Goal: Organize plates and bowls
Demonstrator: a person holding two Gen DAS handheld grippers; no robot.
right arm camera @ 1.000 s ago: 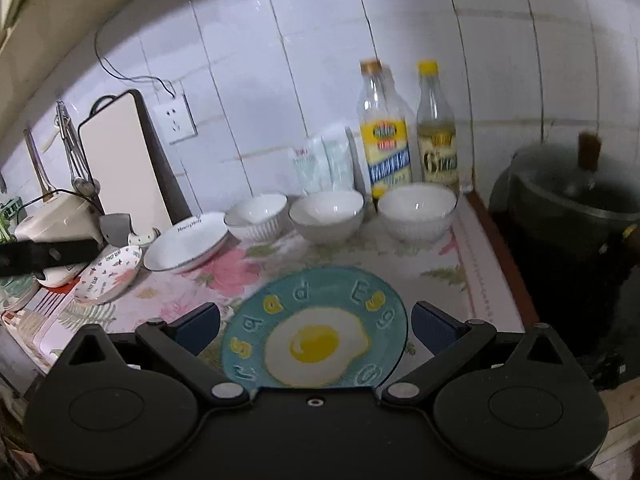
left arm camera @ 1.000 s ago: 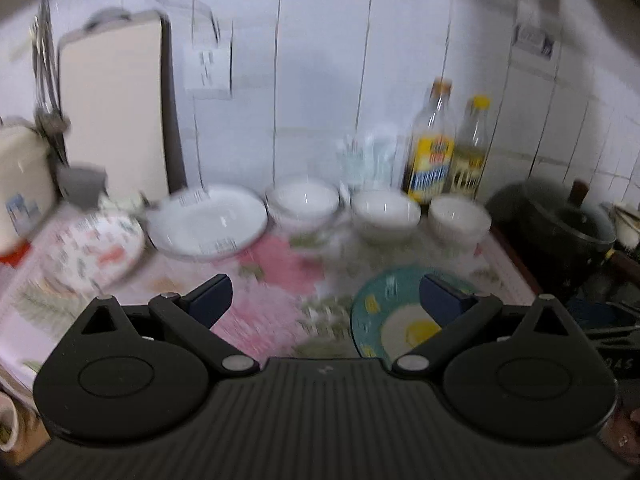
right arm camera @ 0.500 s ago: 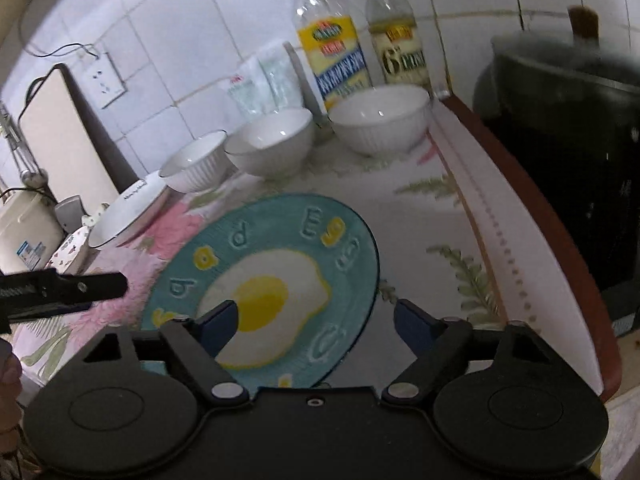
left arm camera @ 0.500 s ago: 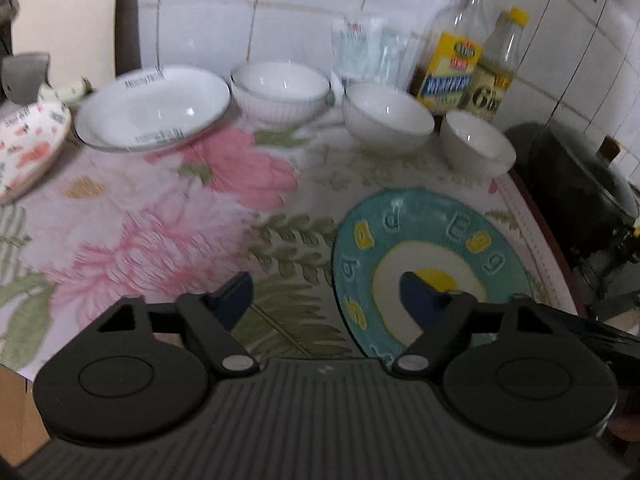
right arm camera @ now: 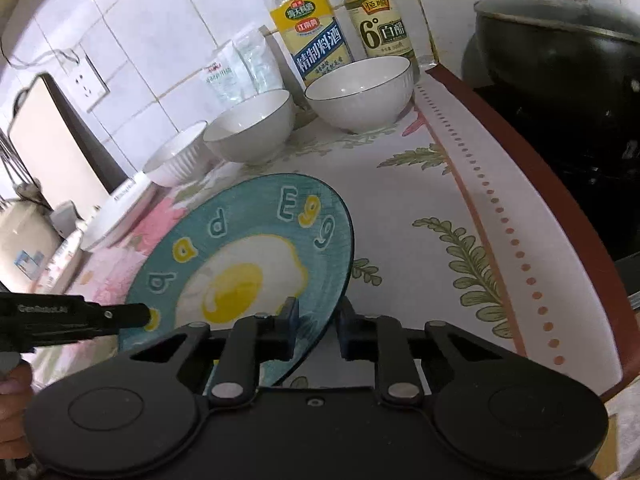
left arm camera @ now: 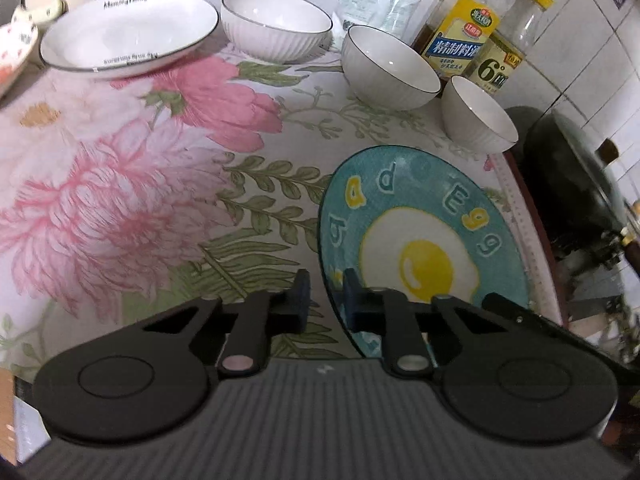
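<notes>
A teal plate with a fried-egg picture (left arm camera: pixel 424 240) lies on the flowered cloth. My left gripper (left arm camera: pixel 325 300) is shut on its left rim. My right gripper (right arm camera: pixel 316 328) is shut on its right front rim (right arm camera: pixel 240 264), one finger above and one below. Three white bowls (left arm camera: pixel 276 24) (left arm camera: pixel 390 68) (left arm camera: pixel 476 120) stand in a row behind it. A white plate with black lettering (left arm camera: pixel 128 28) sits at the far left, beside a patterned dish (left arm camera: pixel 14 46). The left gripper's finger (right arm camera: pixel 80 314) shows in the right wrist view.
Two bottles (right arm camera: pixel 310 28) (right arm camera: pixel 378 20) and plastic bags (right arm camera: pixel 240 68) stand against the tiled wall. A black pot (right arm camera: pixel 560 48) sits on the stove to the right. A cutting board (right arm camera: pixel 52 140) leans at the far left. The counter's brown edge (right arm camera: pixel 560 200) runs on the right.
Both grippers dropped towards the teal plate and closed from wide open onto its rim, the left on the left side, the right on the right side.
</notes>
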